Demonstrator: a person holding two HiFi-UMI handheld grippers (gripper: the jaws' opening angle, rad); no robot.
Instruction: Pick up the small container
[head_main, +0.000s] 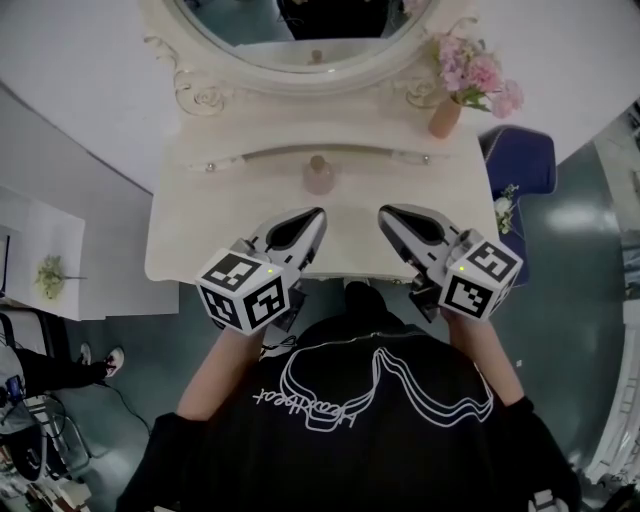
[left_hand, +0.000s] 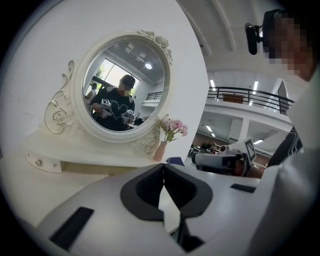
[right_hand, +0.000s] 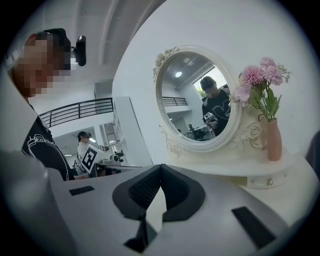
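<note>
**A:** Two grippers, then. How do they stand?

**B:** Both are closed with nothing between the jaws. The left gripper (left_hand: 163, 168) has its dark ribbed pads meeting at the tips, and so does the right gripper (right_hand: 160, 169). From the head view they lie side by side over the near edge of the dressing table (head_main: 200, 245), and their noses lean toward each other.

**A:** And the small container (head_main: 319, 175)?

**B:** It stands upright on the table top, at about twelve o'clock from the left tips and eleven o'clock from the right ones. It is near both and touches neither. It is a squat, dusty-pink jar with a narrower cap.

**A:** What lies in the way?

**B:** Only a strip of cream table top lies between the tips and the jar. In both gripper views the grey, smooth body of the gripper covers the spot where the jar would show.

**A:** What is around it?

**B:** A low raised shelf (head_main: 250, 158) with small knobs runs just behind the jar. At twelve o'clock beyond it rises an oval mirror (head_main: 300, 72) in a carved, scrolled white frame. At one o'clock a slim terracotta-coloured vase (head_main: 444, 117) holds pink flowers (head_main: 478, 72). A blue seat (head_main: 530, 160) stands off the table's edge at two o'clock.
</note>
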